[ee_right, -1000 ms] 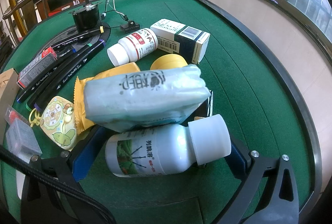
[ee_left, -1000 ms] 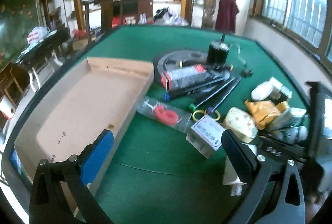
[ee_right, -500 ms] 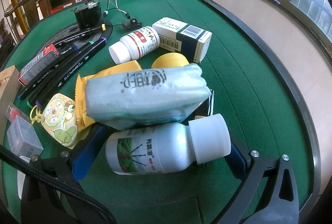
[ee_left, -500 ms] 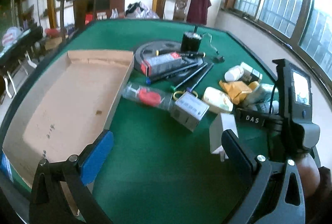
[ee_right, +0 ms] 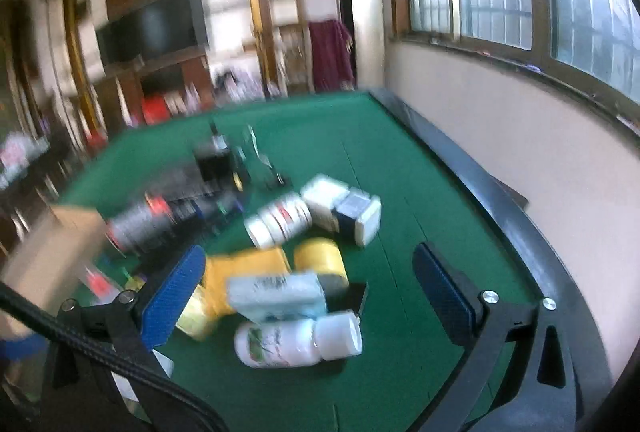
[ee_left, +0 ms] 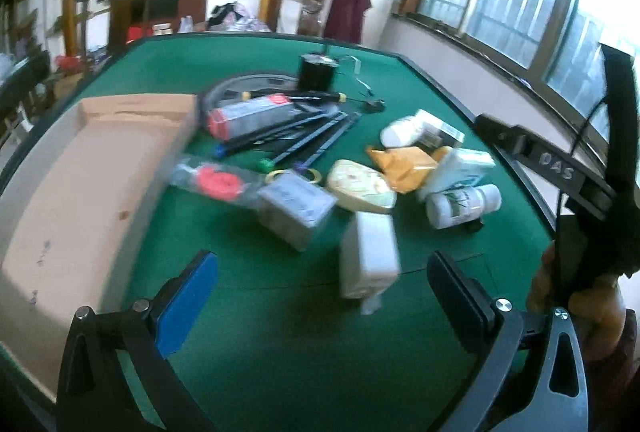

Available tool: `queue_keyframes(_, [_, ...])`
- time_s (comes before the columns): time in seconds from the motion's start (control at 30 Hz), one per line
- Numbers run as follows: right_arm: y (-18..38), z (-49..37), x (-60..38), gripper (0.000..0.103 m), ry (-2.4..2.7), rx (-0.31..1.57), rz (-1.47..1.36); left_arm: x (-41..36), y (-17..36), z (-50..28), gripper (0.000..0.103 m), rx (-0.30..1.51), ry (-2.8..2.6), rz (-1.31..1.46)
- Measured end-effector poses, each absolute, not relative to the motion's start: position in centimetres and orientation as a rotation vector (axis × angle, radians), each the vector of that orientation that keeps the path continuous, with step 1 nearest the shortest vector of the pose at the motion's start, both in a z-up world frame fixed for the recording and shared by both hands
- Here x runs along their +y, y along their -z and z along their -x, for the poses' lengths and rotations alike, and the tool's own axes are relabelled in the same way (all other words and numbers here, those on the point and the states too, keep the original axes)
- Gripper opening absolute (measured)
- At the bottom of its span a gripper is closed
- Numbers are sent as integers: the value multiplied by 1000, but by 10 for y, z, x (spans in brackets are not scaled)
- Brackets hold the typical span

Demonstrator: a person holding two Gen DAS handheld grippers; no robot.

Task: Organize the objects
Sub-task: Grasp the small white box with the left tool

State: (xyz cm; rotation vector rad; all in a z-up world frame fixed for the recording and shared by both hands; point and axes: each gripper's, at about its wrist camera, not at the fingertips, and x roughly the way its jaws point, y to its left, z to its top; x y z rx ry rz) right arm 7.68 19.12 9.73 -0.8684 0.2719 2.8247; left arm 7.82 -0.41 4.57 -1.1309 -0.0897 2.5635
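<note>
A pile of small items lies on the green table (ee_left: 280,352). In the left wrist view my left gripper (ee_left: 320,280) is open and empty, low over the felt, with a white plug adapter (ee_left: 370,260) just ahead between its fingers. Beyond it are a grey box (ee_left: 296,207), a bagged red part (ee_left: 216,181) and a white bottle (ee_left: 464,205). My right gripper (ee_right: 308,260) is open and empty, held above the white bottle (ee_right: 296,340), a pale packet (ee_right: 276,296) and a yellow roll (ee_right: 320,260). The view is blurred.
An open cardboard tray (ee_left: 80,191) lies at the left of the table. Pens (ee_left: 304,139) and a black cylinder (ee_left: 316,71) sit at the back. A red-labelled bottle (ee_right: 278,224) and a white box (ee_right: 344,207) lie mid-table. The table's raised black rim (ee_right: 480,191) runs along the right.
My right gripper has pulled back and risen away from the white bottle that lay between its fingers. The left gripper has swung right, so the plug adapter is now ahead of it.
</note>
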Motion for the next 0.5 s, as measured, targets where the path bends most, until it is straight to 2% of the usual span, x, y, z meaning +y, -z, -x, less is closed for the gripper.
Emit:
queue_keyframes(0.1, [-77,-64,205,103,-2753,315,988,13,-43,-74,99,18,-2561,1159])
queue_keyframes(0.2, [-66,-68,223,103,-2789,502,1002,24,-41,-73,87,104,-2564,1161])
queue_keyframes(0.23, [-67,-68,222,103,-2792,491,990,29,-40,-73,78,138,-2564,1167])
queue_keyframes(0.27, [-68,-68,221,103,-2794,462,980,33,-39,-73,64,155,-2554,1170])
queue_keyframes(0.3, [-69,-69,220,103,-2795,449,977,36,-38,-73,57,166,-2537,1177])
queue_keyframes(0.37, [-70,-70,219,103,-2810,458,976,41,-33,-69,37,174,-2509,1210])
queue_keyframes(0.43, [-73,-73,217,103,-2807,444,959,44,-25,-64,33,159,-2478,1251])
queue_keyframes(0.5, [-74,-75,218,103,-2805,439,937,46,-19,-58,33,137,-2467,1281])
